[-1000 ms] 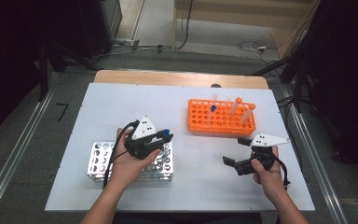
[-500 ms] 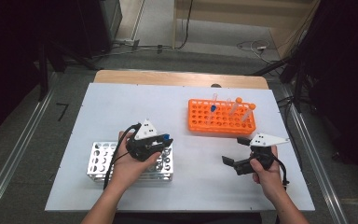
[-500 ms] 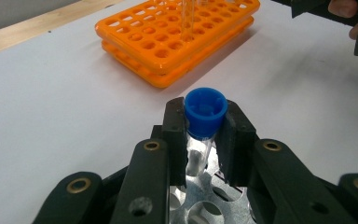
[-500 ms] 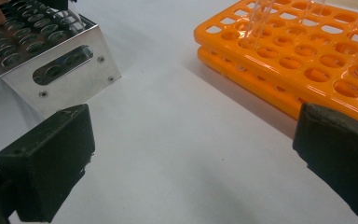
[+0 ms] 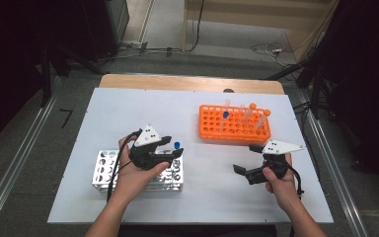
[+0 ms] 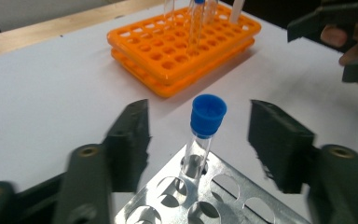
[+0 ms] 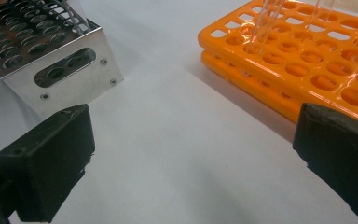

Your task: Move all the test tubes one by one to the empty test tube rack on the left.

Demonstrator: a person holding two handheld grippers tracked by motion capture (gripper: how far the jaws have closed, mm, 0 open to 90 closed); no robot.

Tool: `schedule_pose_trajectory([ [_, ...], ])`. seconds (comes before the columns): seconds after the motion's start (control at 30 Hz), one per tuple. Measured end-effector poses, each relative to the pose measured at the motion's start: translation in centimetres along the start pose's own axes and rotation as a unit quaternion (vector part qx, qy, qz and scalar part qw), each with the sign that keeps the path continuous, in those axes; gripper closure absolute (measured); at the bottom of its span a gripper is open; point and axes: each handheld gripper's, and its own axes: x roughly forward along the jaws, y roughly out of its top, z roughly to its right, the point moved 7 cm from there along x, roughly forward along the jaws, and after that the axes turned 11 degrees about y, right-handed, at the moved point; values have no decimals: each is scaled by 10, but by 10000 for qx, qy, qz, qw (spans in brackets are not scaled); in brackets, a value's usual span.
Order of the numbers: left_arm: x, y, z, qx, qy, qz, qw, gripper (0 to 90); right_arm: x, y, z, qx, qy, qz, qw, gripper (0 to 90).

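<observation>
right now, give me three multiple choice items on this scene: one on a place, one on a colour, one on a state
1. Where does the capped tube between the left gripper's jaws stand?
A. in a corner hole of the metal rack
B. in the orange rack
C. flat on the table

2. What colour is that tube's cap?
A. orange
B. blue
C. white

3. How does the left gripper stand?
A. shut on the cap
B. shut on the metal rack
C. open, pads clear of the tube on both sides

Answers:
1. A: the left gripper view shows the tube upright in a hole at the metal rack's corner.
2. B: the cap is plainly blue.
3. C: the jaws have just been opening, and there are gaps between each pad and the tube.
</observation>
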Motion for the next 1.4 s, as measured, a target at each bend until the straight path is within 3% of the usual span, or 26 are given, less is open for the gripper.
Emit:
schedule_pose_trajectory([
  [0.07, -2, 1, 0, -55, -32, 49, 10000, 296, 0, 1, 1, 6, -19, 14, 10000, 0],
  [0.23, -7, -1, -2, -219, -153, 130, 9996, 64, 2, 14, 3, 6, -15, 176, 9998, 0],
  [0.3, -10, -1, -3, -293, -189, 211, 9992, 18, 4, 19, 5, 24, 18, 221, 9998, 0],
  [0.73, -29, -4, -10, -463, -90, 499, 9976, 0, 32, 41, 26, 266, -154, 302, 9991, 111],
  [0.87, -31, -4, -11, -468, -95, 533, 9974, 0, 40, 44, 41, 450, -340, 252, 9981, 195],
  [0.9, -30, -4, -11, -484, -101, 533, 9974, 0, 45, 44, 47, 581, -362, 301, 9972, 264],
  [0.97, -30, -3, -11, -478, -104, 520, 9974, 0, 50, 44, 52, 651, -401, 328, 9965, 319],
  [1.13, -28, -2, -11, -494, -125, 538, 9972, 0, 66, 43, 59, 691, -548, 284, 9957, 436],
  [1.4, -29, -3, -10, -481, -127, 526, 9974, 0, 83, 50, 66, 888, -680, 440, 9927, 558],
])
